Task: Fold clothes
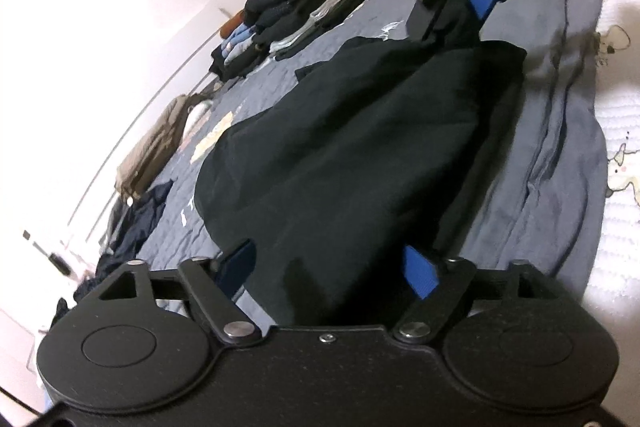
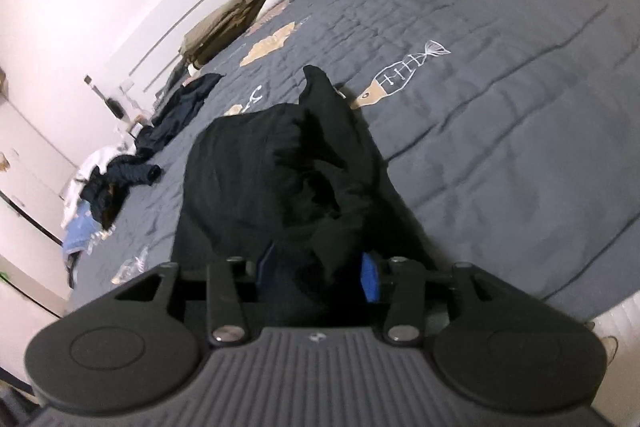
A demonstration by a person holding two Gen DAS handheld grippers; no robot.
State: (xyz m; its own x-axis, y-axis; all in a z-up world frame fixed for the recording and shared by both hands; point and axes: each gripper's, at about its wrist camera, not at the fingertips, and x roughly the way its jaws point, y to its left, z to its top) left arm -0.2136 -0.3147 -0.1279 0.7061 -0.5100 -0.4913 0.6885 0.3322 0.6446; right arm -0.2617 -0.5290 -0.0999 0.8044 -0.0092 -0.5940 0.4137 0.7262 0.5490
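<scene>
Black garment (image 1: pixel 352 155) stretches lengthwise between left gripper (image 1: pixel 332 267) and right gripper (image 2: pixel 316 275), both clamped on it.

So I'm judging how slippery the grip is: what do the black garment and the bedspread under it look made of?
Black garment: thin matte woven fabric, probably cotton; it drapes in soft folds without sheen. Grey bedspread: quilted cloth, matte, with stitched ridges and a printed fish skeleton. Both claws, left and right, pinch the garment.
</scene>
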